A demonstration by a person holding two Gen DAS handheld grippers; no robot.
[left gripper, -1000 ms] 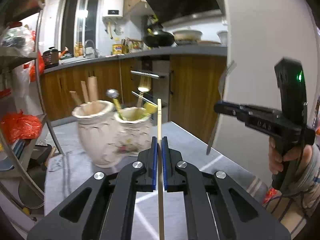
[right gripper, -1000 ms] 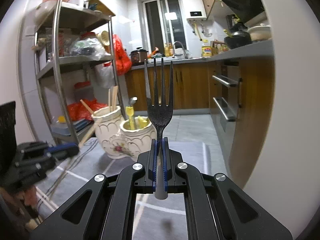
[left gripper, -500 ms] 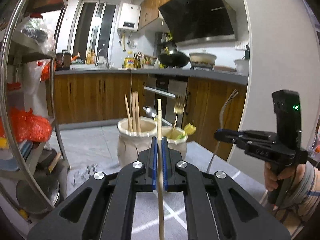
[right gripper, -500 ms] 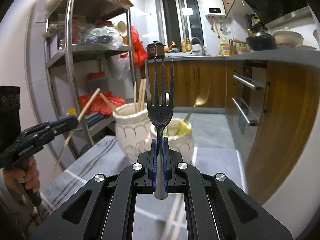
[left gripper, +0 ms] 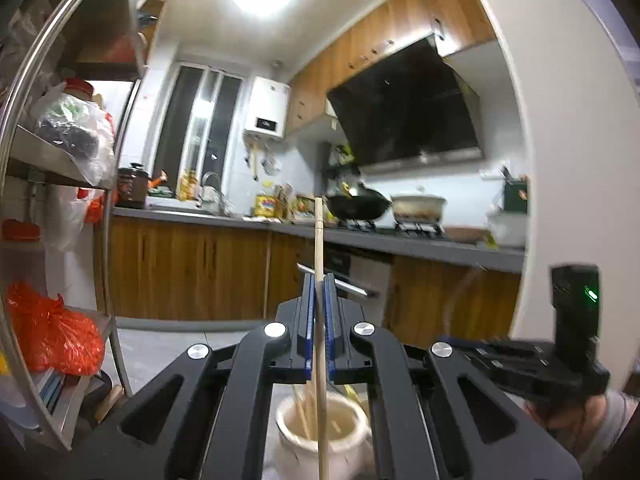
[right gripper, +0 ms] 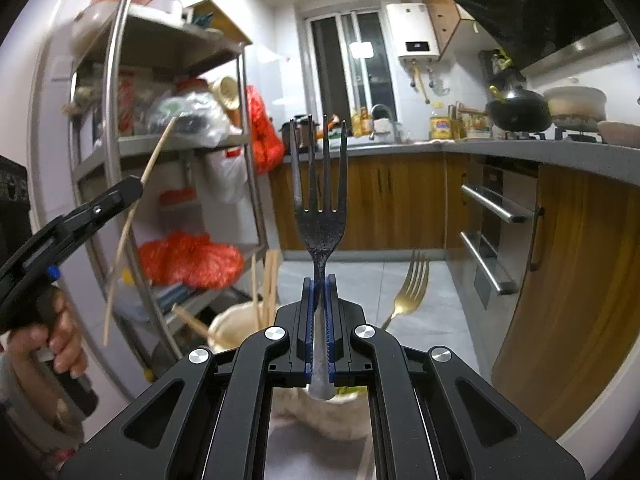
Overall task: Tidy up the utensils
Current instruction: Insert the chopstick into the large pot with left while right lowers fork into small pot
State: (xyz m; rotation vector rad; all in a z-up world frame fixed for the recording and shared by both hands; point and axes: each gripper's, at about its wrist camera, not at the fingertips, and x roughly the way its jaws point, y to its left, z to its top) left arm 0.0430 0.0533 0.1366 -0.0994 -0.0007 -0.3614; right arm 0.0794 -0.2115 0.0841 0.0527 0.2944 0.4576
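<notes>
Left wrist view is showing the left gripper (left gripper: pixel 319 328) with its jaws clenching a wooden chopstick (left gripper: pixel 319 264), which is standing upright directly above the cream ceramic jar (left gripper: pixel 320 446) already holding other chopsticks. Right wrist view is showing the right gripper (right gripper: pixel 319 328) with its jaws gripping a dark fork (right gripper: pixel 319 208) by the handle, tines pointing up, just above that jar (right gripper: pixel 230 330), while a gold fork (right gripper: pixel 408 288) is leaning to the jar's right.
</notes>
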